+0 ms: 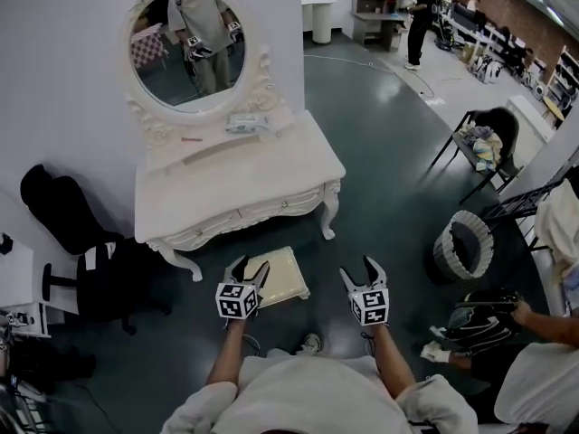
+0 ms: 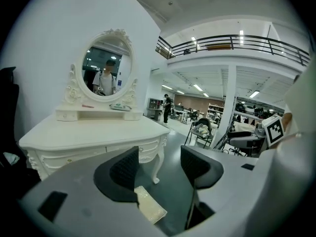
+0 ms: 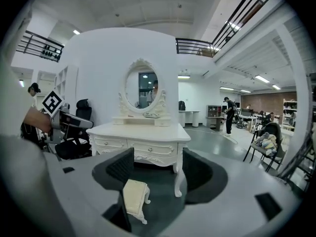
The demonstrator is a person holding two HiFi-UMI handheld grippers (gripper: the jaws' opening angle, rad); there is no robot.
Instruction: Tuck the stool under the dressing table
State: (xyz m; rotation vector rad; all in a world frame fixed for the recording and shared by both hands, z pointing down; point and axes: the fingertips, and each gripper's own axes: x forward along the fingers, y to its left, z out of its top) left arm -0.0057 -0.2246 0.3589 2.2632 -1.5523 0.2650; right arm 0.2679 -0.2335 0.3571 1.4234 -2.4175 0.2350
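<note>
Head view: cream-cushioned stool [image 1: 279, 277] stands on the dark floor [image 1: 389, 188], just in front of the white dressing table [image 1: 240, 174], out in the open and not under it. It sits a little askew, nearer the table's right front leg than the left.

Left gripper [image 1: 251, 268]: held low over the stool's left edge. Left gripper view shows the fingers [image 2: 126, 169] wide apart, with nothing clamped. The stool [image 2: 150, 206] shows low in the gap, beyond the left pad; no pad rests on it. The dressing table [image 2: 98, 132] lies ahead.

Right gripper [image 1: 358, 269]: beside the stool's right side, apart from it. Right gripper view shows the fingers [image 3: 197, 169] spread wide and empty. The stool [image 3: 134, 196] is visible low between them on its curved white legs, and the dressing table [image 3: 143, 132] is behind it.

Both grippers point toward the table, side by side.

Surroundings: oval mirror [image 1: 190, 48] with a carved frame on the table's back. Black office chair [image 1: 99, 269] to the table's left. Woven basket [image 1: 463, 247] on the floor to the right, well apart from the stool.
</note>
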